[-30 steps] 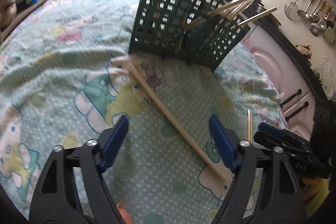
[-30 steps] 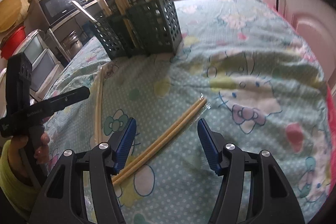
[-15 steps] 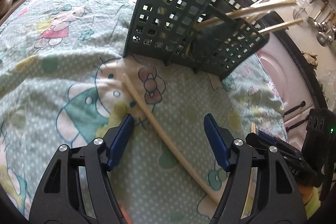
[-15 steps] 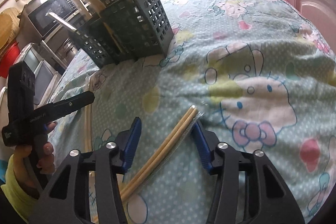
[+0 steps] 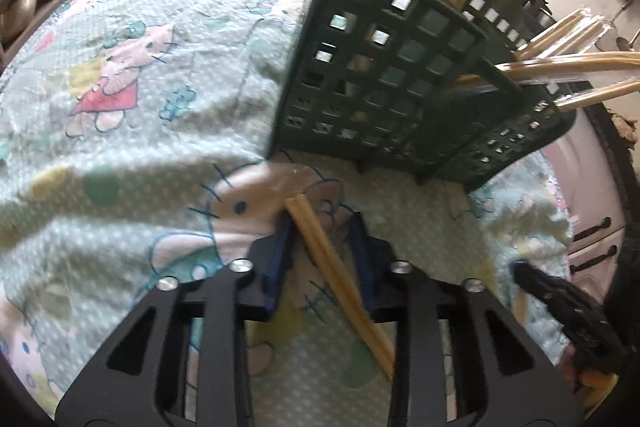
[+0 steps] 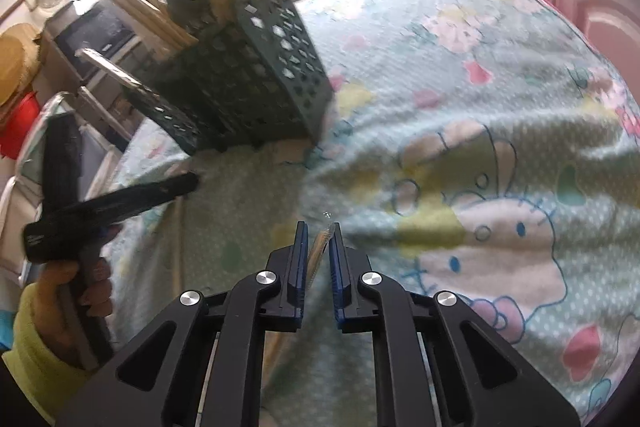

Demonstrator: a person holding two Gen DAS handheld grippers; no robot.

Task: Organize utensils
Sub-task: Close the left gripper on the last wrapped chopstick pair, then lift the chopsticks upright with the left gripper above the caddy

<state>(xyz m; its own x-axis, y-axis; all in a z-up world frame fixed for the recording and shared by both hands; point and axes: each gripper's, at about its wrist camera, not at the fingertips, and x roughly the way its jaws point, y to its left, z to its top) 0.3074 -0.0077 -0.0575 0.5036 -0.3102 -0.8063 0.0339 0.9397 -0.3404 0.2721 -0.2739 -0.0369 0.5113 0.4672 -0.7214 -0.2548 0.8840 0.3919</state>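
Note:
A dark green lattice utensil holder (image 5: 384,83) stands on the cartoon-print cloth with several wooden chopsticks leaning out of it; it also shows in the right wrist view (image 6: 248,83). My left gripper (image 5: 322,227) has its jaws narrowed around a pair of wooden chopsticks (image 5: 336,275) lying on the cloth, with gaps still showing. My right gripper (image 6: 318,233) is shut on a wrapped pair of chopsticks (image 6: 316,255), seen between its blue pads. The other gripper shows in each view, at the right (image 5: 568,307) and at the left (image 6: 108,203).
The cloth (image 5: 120,99) covers a table and lies in folds. Pink cabinet doors (image 5: 592,211) stand to the right, pots (image 5: 16,3) at the far left. A microwave (image 6: 96,31) and a red bowl (image 6: 16,123) sit behind the holder.
Both grippers have moved forward over their chopstick pairs and narrowed. The right jaws have shut on the wrapped pair; the left jaws have drawn in around the other pair.

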